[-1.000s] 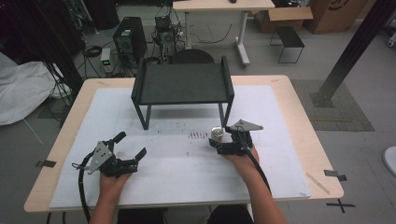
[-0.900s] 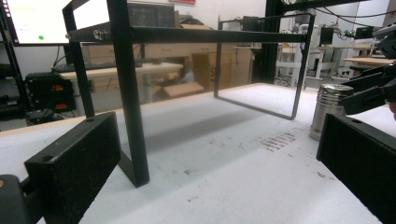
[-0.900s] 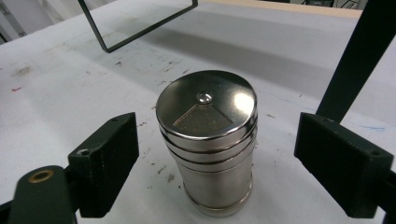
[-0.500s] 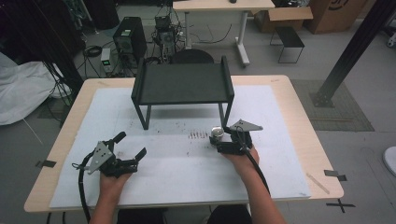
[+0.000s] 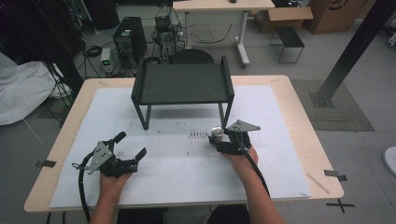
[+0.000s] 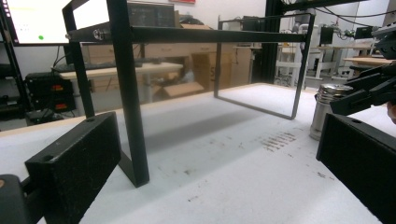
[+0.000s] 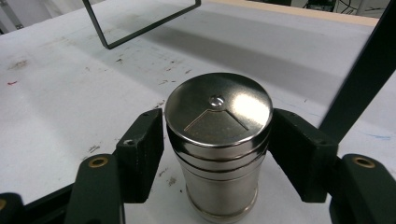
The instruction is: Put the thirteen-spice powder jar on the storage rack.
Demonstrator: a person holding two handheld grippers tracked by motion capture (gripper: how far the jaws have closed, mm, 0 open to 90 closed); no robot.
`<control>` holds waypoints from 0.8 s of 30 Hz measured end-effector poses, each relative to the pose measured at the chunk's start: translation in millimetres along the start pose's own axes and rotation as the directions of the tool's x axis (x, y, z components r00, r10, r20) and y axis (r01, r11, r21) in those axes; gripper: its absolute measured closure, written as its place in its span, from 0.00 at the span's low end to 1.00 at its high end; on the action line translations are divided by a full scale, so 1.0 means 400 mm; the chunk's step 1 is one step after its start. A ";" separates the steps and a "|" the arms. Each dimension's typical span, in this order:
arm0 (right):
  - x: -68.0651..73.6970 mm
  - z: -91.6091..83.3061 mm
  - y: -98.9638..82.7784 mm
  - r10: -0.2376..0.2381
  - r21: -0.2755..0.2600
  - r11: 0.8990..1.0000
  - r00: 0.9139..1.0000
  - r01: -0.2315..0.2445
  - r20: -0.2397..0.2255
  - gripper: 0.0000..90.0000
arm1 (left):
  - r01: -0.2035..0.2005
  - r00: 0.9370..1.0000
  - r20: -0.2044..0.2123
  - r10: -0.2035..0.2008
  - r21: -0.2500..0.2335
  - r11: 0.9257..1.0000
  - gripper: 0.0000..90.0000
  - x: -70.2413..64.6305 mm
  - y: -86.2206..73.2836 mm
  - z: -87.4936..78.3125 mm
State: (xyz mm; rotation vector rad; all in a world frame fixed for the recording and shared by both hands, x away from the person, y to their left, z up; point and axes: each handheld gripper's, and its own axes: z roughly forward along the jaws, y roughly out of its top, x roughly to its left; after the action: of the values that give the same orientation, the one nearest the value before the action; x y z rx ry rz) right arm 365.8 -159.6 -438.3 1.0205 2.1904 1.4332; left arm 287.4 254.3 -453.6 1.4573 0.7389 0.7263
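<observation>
A shiny metal shaker (image 7: 218, 109) with a flat lid stands upright on the white sheet, right of middle in the high view (image 5: 216, 132). My right gripper (image 7: 217, 154) has just been closing its jaws around the shaker. Both pads now touch its sides just under the lid. In the high view the right gripper (image 5: 217, 139) sits in front of the black rack's right leg. My left gripper (image 5: 132, 143) rests low on the sheet at the front left, with its jaws wide apart and nothing between them. The left gripper view (image 6: 215, 158) looks across at the shaker (image 6: 327, 109).
A black metal rack (image 5: 182, 84) on thin legs stands at the back middle of the table (image 5: 299, 116). One of its legs (image 6: 128, 93) rises close before the left gripper. Small dark marks (image 5: 198, 135) dot the white sheet left of the shaker.
Both hands have stayed where they were. The right gripper's jaws look drawn in closer around the shaker than a second ago.
</observation>
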 end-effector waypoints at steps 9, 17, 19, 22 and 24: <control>0.000 -0.002 0.001 -0.013 0.001 1.000 1.000 0.013 0.007 0.48 | -0.001 1.000 0.001 0.001 0.001 1.000 0.01 0.000 0.000 0.000; 0.005 -0.005 0.004 -0.034 -0.007 0.999 0.999 0.034 0.011 0.54 | -0.001 1.000 0.000 0.001 0.001 1.000 0.01 0.001 0.000 0.000; 0.005 -0.007 0.005 -0.038 -0.003 0.999 0.999 0.038 0.009 0.54 | -0.001 1.000 0.000 0.001 0.001 1.000 0.01 0.001 0.000 0.000; 0.008 -0.011 0.008 -0.050 0.000 0.999 0.999 0.050 0.004 0.54 | -0.001 1.000 0.002 0.001 0.002 1.000 0.01 0.001 0.000 0.000; 0.010 -0.016 0.013 -0.054 -0.004 0.999 0.999 0.054 -0.001 0.54 | -0.002 1.000 0.001 0.002 0.002 1.000 0.01 0.001 0.000 0.000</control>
State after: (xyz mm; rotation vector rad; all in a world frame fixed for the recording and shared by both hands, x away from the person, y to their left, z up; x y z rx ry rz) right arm 361.1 -159.9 -430.4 0.9524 2.1977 1.4136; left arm 287.6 254.6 -453.4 1.4601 0.7377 0.7260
